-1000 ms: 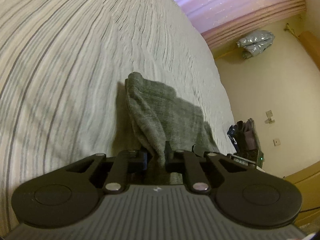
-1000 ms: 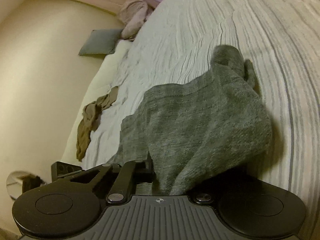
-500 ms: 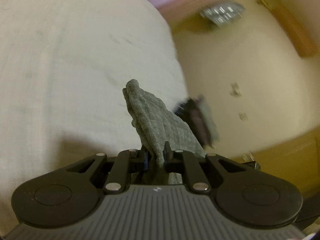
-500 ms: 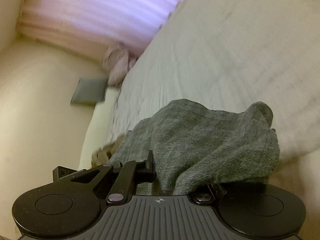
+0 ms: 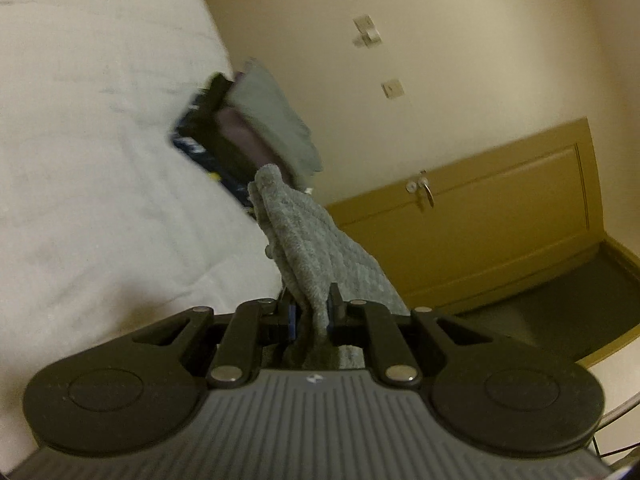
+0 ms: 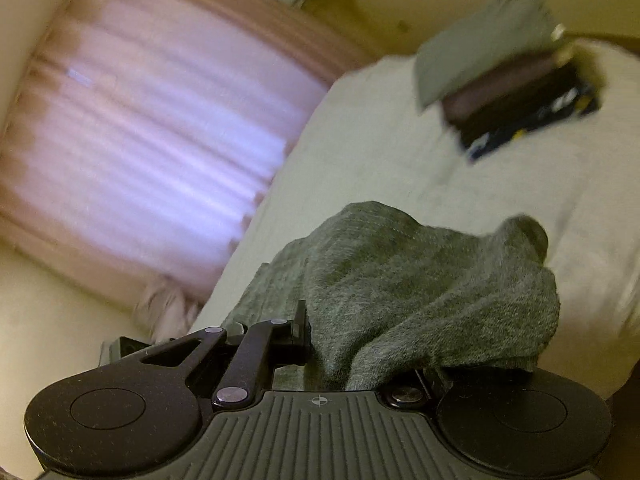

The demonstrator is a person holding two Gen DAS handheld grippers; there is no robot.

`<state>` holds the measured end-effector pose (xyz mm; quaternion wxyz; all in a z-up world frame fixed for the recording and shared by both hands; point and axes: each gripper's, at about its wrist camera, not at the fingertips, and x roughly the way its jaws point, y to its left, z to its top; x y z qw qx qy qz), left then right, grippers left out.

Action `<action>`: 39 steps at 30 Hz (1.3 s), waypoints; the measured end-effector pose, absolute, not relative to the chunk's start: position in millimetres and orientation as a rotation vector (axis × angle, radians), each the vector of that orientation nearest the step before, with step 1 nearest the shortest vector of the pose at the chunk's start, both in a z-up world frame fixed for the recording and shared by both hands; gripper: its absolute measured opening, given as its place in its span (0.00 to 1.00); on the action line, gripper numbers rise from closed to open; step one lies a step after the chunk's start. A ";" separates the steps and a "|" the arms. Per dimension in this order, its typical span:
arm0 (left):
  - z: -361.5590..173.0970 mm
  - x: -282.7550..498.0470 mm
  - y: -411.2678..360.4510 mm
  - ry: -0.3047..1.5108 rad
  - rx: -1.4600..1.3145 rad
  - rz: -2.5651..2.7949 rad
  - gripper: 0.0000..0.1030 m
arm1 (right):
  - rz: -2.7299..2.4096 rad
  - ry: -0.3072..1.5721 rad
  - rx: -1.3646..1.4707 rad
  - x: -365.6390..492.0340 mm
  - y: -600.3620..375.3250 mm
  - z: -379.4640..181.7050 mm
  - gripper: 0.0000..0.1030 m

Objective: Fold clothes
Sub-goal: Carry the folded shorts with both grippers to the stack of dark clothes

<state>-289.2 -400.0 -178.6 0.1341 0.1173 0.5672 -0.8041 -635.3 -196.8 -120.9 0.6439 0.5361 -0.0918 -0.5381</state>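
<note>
A grey knitted garment (image 5: 304, 240) hangs bunched between both grippers, lifted off the pale bed (image 5: 100, 160). My left gripper (image 5: 312, 312) is shut on one edge of it, the cloth rising in a narrow fold beyond the fingers. In the right wrist view the same grey garment (image 6: 420, 292) drapes over my right gripper (image 6: 340, 340), which is shut on it; its right finger is hidden under the cloth. A stack of folded clothes (image 5: 248, 136) lies at the bed's edge, grey on top, purple and dark below; the same stack of folded clothes (image 6: 508, 76) shows in the right wrist view.
A tan door (image 5: 480, 216) with a metal handle and a dark mat (image 5: 560, 304) lie past the bed. Wall sockets (image 5: 366, 32) sit on the cream wall. Pink curtains (image 6: 152, 128) hang at the far side of the bed.
Both grippers have swung with the grey garment away from the middle of the bed toward the stack of folded clothes, which now looms nearer in both views. Both grips stay shut.
</note>
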 end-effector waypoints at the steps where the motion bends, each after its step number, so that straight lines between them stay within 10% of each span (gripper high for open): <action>1: -178.0 -310.1 -408.4 1.642 0.358 -2.354 0.09 | -1.239 -0.220 1.212 -651.0 -203.2 -119.0 0.09; 19: -185.1 -584.4 -633.7 1.572 0.310 -2.342 0.09 | -1.234 -0.127 1.110 -906.2 -470.3 -132.2 0.09; 38: -280.3 -629.5 -737.6 1.537 0.544 -2.234 0.13 | -1.230 -0.100 1.276 -975.6 -575.8 -257.6 0.09; 39: -283.9 -627.8 -739.8 1.561 0.536 -2.226 0.16 | -1.236 -0.109 1.303 -977.7 -573.8 -263.8 0.22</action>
